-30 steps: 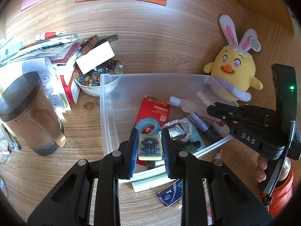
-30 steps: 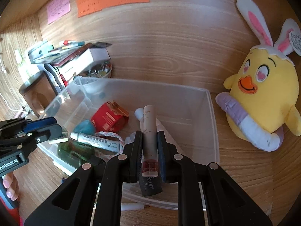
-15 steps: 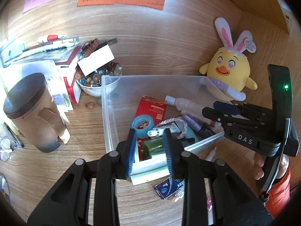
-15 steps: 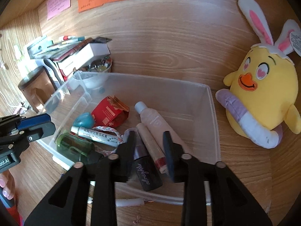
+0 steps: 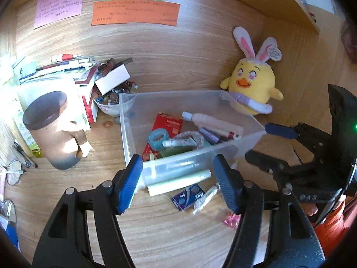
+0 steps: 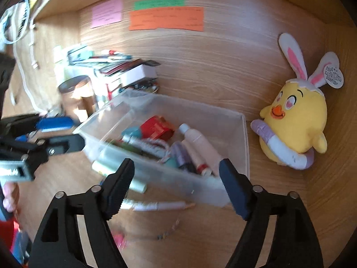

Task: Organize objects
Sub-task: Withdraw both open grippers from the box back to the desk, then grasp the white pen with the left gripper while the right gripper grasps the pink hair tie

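Clear plastic walls of the bin (image 5: pixel 130 120) hold everything the two grippers carried a second ago. The left gripper (image 5: pixel 178 178) then pinched a small pale tile with a dark print; now its blue-padded fingers (image 5: pixel 129 181) stand spread and are still opening, with nothing between them but the bin's near wall seen beyond. The green bottle (image 5: pixel 176 150) lies inside the bin against that near wall, beside the teal tape roll (image 5: pixel 157 137) and the white tube (image 5: pixel 178 142). The right gripper (image 6: pixel 176 178) a second ago clamped a slim pink tube with a red band; its fingers (image 6: pixel 120 181) are likewise parted and widening, holding nothing. That slim tube (image 6: pixel 197 159) now rests in the bin beside the dark purple tube (image 6: pixel 181 156) and the pale pink bottle (image 6: pixel 200 143), near the bin's right end. The red packet (image 5: pixel 167 124) lies further back on the bin floor.

Both grippers have drawn back from the bin, so more of the wooden surface (image 5: pixel 156 234) shows in front. On it, along the bin's near side, lie a pale green tube (image 5: pixel 178 183), a blue sachet (image 5: pixel 188 196) and a small clear vial (image 5: pixel 206 197). The yellow plush chick (image 5: pixel 252 89) sits at the bin's far right corner, and the bowl of beads (image 5: pixel 109 105) at its far left corner.
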Action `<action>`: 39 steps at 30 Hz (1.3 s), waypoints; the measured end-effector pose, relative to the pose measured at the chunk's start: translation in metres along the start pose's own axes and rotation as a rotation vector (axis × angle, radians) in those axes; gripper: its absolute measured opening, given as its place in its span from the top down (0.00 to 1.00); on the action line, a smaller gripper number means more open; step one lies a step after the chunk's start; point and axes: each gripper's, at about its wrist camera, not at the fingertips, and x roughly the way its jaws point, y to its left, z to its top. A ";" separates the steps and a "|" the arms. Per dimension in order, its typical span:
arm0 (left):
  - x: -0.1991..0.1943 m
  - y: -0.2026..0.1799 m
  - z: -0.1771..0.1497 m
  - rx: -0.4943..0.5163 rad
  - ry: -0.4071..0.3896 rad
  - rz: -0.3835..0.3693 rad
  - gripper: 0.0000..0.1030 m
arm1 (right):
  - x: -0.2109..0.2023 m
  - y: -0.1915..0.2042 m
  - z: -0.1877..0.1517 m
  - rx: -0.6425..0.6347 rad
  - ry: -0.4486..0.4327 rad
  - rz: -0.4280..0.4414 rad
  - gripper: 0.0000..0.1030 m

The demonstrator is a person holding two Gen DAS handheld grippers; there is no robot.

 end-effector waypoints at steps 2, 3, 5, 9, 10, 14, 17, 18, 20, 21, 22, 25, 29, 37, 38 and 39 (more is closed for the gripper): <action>0.001 -0.002 -0.007 0.005 0.014 0.000 0.36 | -0.005 0.005 -0.011 -0.009 0.017 0.027 0.26; 0.001 -0.003 -0.011 0.006 0.023 0.000 0.36 | -0.006 0.007 -0.016 -0.012 0.028 0.037 0.26; 0.004 -0.003 -0.019 0.003 0.044 -0.003 0.36 | -0.005 0.013 -0.027 -0.022 0.055 0.054 0.26; 0.013 -0.003 -0.033 -0.021 0.096 -0.030 0.36 | 0.000 0.029 -0.052 -0.052 0.127 0.108 0.26; 0.016 -0.003 -0.037 -0.027 0.109 -0.037 0.36 | 0.001 0.032 -0.056 -0.060 0.138 0.114 0.26; 0.026 -0.003 -0.051 -0.040 0.167 -0.064 0.45 | 0.005 0.047 -0.070 -0.101 0.172 0.130 0.26; 0.031 -0.002 -0.059 -0.047 0.197 -0.082 0.52 | 0.010 0.055 -0.077 -0.104 0.202 0.157 0.28; 0.033 -0.002 -0.061 -0.049 0.205 -0.089 0.54 | 0.012 0.057 -0.079 -0.103 0.211 0.167 0.30; 0.035 -0.003 -0.063 -0.045 0.216 -0.097 0.56 | 0.014 0.060 -0.082 -0.095 0.216 0.155 0.42; 0.036 -0.004 -0.064 -0.042 0.221 -0.099 0.57 | 0.015 0.061 -0.083 -0.098 0.222 0.158 0.51; 0.038 -0.006 -0.064 -0.040 0.227 -0.100 0.57 | 0.016 0.062 -0.084 -0.099 0.227 0.162 0.59; 0.044 -0.008 -0.063 -0.029 0.241 -0.106 0.57 | 0.015 0.067 -0.086 -0.113 0.224 0.161 0.75; 0.053 -0.015 -0.061 -0.005 0.256 -0.107 0.57 | 0.010 0.070 -0.087 -0.122 0.203 0.138 0.77; 0.062 -0.029 -0.061 0.031 0.269 -0.126 0.85 | -0.008 0.035 -0.088 -0.007 0.150 0.087 0.77; 0.062 -0.032 -0.062 0.039 0.274 -0.133 0.86 | -0.012 0.029 -0.088 0.010 0.142 0.078 0.77; 0.062 -0.035 -0.063 0.045 0.281 -0.144 0.87 | -0.014 0.024 -0.087 0.025 0.136 0.069 0.77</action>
